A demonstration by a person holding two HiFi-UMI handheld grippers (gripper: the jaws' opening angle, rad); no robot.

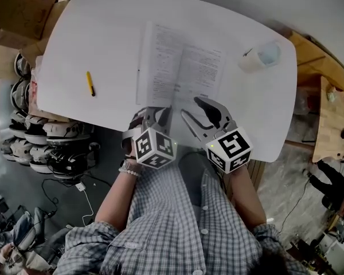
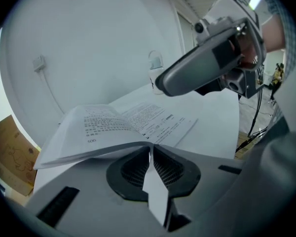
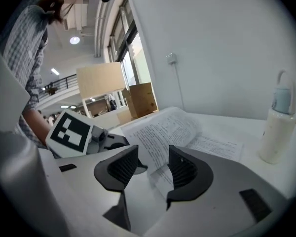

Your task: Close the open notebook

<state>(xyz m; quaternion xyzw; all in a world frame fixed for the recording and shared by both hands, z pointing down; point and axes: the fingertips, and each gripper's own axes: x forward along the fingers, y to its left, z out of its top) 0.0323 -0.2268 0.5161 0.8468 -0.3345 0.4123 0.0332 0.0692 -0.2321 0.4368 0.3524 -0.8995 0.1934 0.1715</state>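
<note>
Mid-close: the notebook (image 1: 180,67) lies open at upper centre of the white table (image 1: 97,33). Your left gripper (image 1: 159,114) pinches its near edge by the spine. Your right gripper (image 1: 196,110) has its jaws spread around a page edge, not gripping. Next, likely fold the raised left half across. Pages are printed and thin, and will flop.

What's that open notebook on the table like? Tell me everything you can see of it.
The notebook lies open on the white table, its thin paper pages covered in dense black print. The right-hand page rests flat, while the left-hand pages arch up off the table near the spine. At its near edge the left gripper is shut on a sheet of it, and the right gripper has its jaws apart around a page edge without pressing on it.
</note>
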